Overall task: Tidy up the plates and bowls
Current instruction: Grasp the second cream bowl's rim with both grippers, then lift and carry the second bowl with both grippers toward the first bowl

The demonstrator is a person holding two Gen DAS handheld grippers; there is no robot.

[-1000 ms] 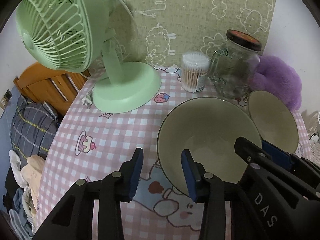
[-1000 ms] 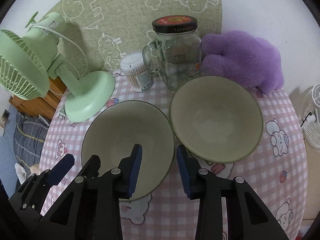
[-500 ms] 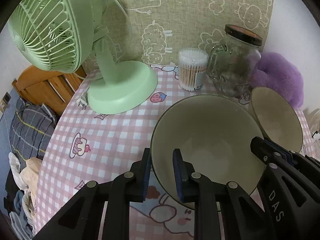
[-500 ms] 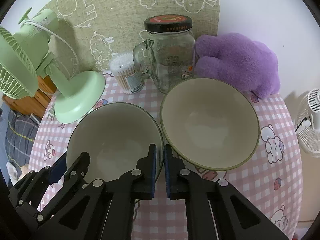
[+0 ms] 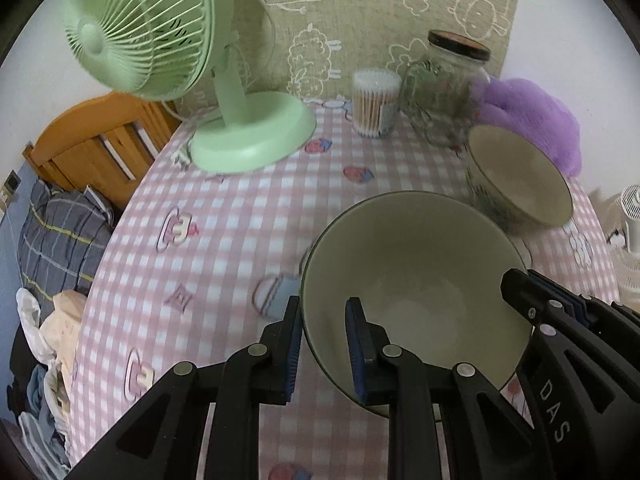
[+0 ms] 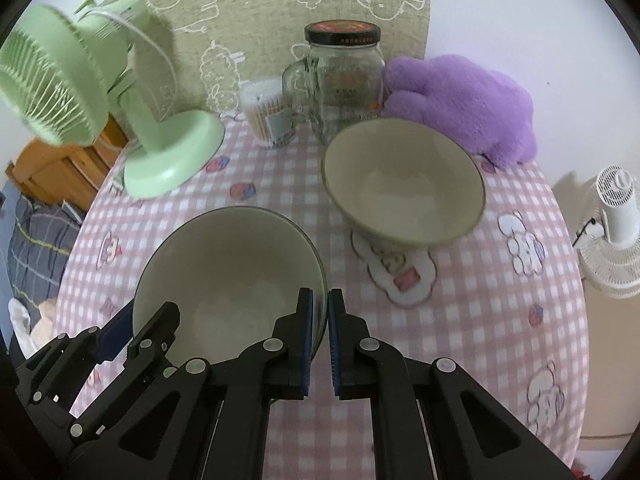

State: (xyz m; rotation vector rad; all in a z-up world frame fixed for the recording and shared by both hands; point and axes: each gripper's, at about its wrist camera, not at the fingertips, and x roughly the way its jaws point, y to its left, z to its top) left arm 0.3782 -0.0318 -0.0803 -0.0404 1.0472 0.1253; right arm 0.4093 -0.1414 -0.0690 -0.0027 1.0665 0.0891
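L wrist view: left gripper is clamping the near-left rim of the near bowl, one blue pad outside the wall and one inside, jaws nearly closed on it. The bowl is sitting at the front-right of the pink checked tablecloth, empty inside. The right gripper is showing at the bowl's right rim, also pinching it. The second bowl is sitting further back & right, apart from the near one, w/ the purple plush just behind it. Green desk fan is standing back-left; cotton swab tub and glass jar are standing side by side at the back. R wrist view: right gripper is gripping the right rim of the near bowl, pads almost together w/ only the thin wall between. Left gripper is holding the opposite rim at lower left. Second bowl is sitting beyond & to the right, in front of the jar and plush, looking tilted toward the camera; can't tell if it's resting flat. Fan is blurred at far left; a white fan is standing off the table at right.
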